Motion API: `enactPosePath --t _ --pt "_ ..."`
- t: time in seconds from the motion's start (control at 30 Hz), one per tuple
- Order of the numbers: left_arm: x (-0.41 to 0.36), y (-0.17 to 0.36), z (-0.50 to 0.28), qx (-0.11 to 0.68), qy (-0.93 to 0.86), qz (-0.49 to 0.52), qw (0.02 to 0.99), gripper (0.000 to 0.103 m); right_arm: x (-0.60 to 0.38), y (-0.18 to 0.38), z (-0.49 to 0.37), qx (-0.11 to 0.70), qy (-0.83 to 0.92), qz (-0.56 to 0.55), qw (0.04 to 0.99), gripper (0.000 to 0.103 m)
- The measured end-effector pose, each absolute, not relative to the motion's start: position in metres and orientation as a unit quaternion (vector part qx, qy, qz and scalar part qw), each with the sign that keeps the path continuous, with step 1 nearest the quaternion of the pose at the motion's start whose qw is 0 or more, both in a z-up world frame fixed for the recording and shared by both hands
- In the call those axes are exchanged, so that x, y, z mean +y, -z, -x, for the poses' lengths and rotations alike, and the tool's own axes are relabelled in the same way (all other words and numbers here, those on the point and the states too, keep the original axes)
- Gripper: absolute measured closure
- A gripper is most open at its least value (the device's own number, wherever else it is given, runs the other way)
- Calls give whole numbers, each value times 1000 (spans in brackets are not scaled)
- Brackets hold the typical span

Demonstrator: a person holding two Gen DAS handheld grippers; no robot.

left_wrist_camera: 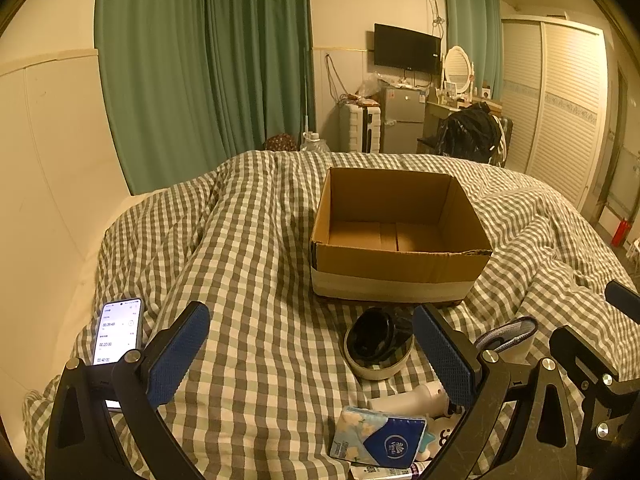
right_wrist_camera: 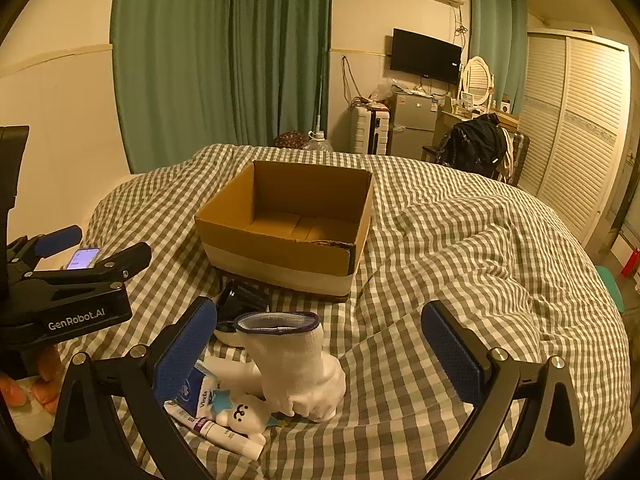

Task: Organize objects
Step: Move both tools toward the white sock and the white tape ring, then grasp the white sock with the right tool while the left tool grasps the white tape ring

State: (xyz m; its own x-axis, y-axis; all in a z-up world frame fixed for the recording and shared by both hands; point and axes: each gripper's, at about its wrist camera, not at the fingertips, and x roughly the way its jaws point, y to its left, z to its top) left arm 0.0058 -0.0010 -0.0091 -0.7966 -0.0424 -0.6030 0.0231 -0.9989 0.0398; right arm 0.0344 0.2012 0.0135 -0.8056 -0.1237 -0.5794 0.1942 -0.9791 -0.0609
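Observation:
An open empty cardboard box (left_wrist_camera: 394, 272) (right_wrist_camera: 280, 256) sits on the checked bed cover. In front of it lie a black and white round object (left_wrist_camera: 376, 344) (right_wrist_camera: 240, 304), a white glove (right_wrist_camera: 296, 368) (left_wrist_camera: 508, 336), a blue tissue pack (left_wrist_camera: 380, 436) (right_wrist_camera: 196, 392), a white plush toy (right_wrist_camera: 244, 412) (left_wrist_camera: 412, 400) and a tube (right_wrist_camera: 220, 434). My left gripper (left_wrist_camera: 316, 356) is open and empty above the cover, the small objects near its right finger. My right gripper (right_wrist_camera: 320, 360) is open, with the glove between its fingers, not gripped.
A lit phone (left_wrist_camera: 118, 336) (right_wrist_camera: 82, 258) lies on the cover at the left. The left gripper's body (right_wrist_camera: 68, 300) shows at the left in the right wrist view. Green curtain (left_wrist_camera: 200, 68), fridge (left_wrist_camera: 402, 120) and wardrobe (left_wrist_camera: 560, 112) stand beyond the bed.

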Motion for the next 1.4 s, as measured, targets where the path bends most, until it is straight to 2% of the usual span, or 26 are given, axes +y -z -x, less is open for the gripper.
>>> enactPosePath --t 0.43,0.73,0.93,1.03,1.1,1.2,1.4 --pt "-3 27 -3 -13 939 -344 15 0 195 -6 -33 64 941 -317 98 0" --pt "-1 60 10 -28 922 -385 25 0 188 39 -20 84 917 -375 109 3" --pt "4 83 21 -36 909 -415 18 0 185 72 -4 94 896 -419 116 15" --pt "8 94 25 -41 900 -434 6 0 185 82 3 98 889 -432 118 28" --pt "12 101 29 -49 893 -448 -5 0 187 87 8 95 883 -444 119 48" --pt "23 110 39 -64 883 -465 -30 0 195 82 11 78 886 -439 124 59" --pt "41 126 71 -46 855 -509 -83 0 216 54 16 65 910 -396 104 60"
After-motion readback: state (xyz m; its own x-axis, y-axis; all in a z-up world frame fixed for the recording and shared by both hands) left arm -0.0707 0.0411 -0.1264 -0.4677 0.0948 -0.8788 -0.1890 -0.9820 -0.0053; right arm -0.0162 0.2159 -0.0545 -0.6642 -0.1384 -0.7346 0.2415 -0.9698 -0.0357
